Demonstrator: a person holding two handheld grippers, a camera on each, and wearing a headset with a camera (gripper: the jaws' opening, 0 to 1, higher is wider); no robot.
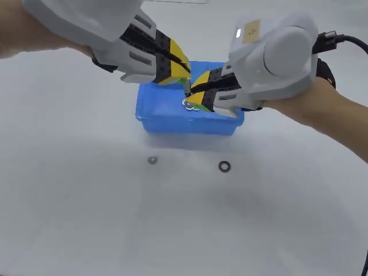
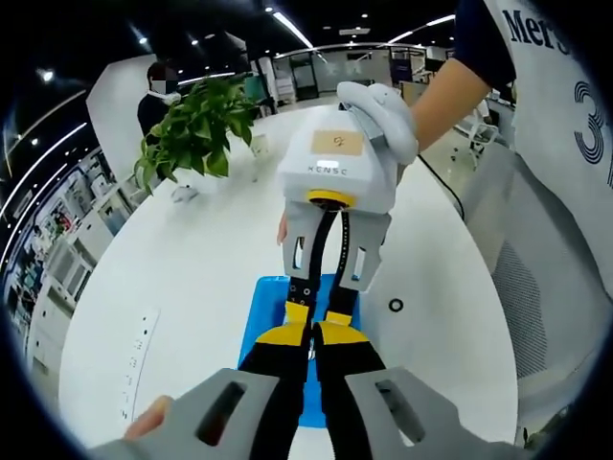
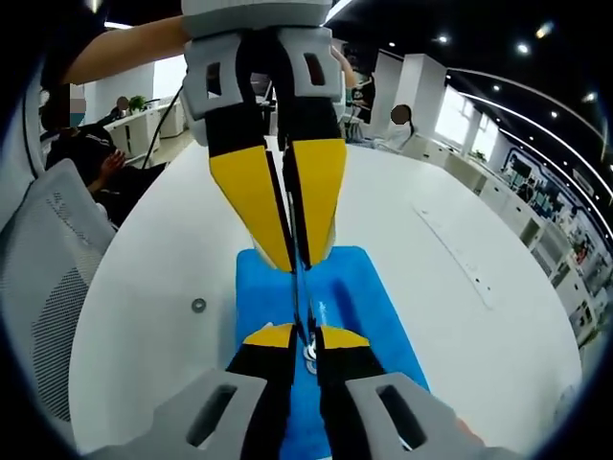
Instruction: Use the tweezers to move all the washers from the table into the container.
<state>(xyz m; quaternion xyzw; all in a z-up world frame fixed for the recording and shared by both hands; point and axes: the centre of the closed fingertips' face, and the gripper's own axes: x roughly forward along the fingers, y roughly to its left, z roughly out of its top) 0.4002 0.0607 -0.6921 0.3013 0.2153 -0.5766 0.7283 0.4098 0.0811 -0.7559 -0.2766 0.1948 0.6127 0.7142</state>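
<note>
Head view shows a smooth white table (image 1: pixel 86 201), which the gripper views place in a ceiling-lit open office, with a silver washer (image 1: pixel 152 160) and a black ring washer (image 1: pixel 224 167) lying before the blue plastic container (image 1: pixel 172 123), above which the left gripper (image 1: pixel 183 72) and the right gripper (image 1: pixel 196 91) both pinch thin metal tweezers (image 3: pixel 300 297), tips largely hidden.
</note>
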